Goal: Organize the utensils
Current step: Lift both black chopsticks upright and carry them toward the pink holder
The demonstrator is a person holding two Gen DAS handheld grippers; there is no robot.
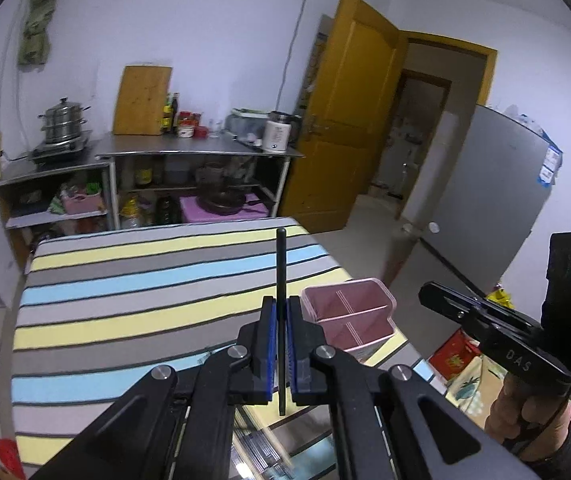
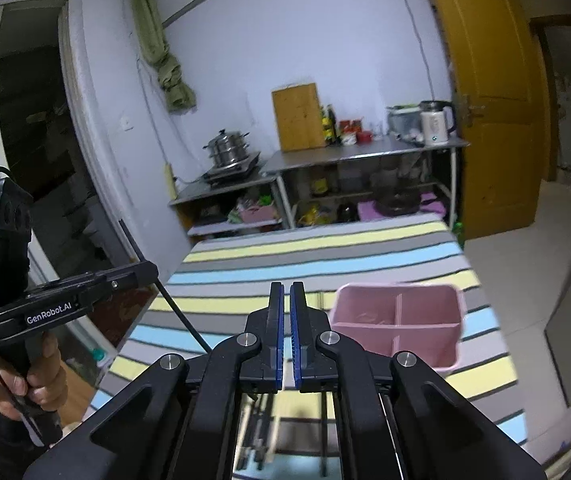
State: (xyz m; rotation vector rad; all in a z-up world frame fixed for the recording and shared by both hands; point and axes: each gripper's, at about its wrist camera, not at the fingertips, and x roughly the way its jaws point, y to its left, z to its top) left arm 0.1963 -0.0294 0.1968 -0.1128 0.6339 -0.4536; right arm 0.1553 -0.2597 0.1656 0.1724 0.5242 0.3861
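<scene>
The striped bench (image 1: 133,292) is bare over its left and far parts, so a gripper can pass there freely. The only thing that stands on it is the pink organizer (image 1: 349,312), near the right edge; its top is open, with dividers inside. The left gripper (image 1: 281,344) holds a black stick (image 1: 281,280) upright just left of the organizer. The right gripper (image 2: 286,336) hangs above the bench, left of the organizer (image 2: 397,320), with nothing between them.
</scene>
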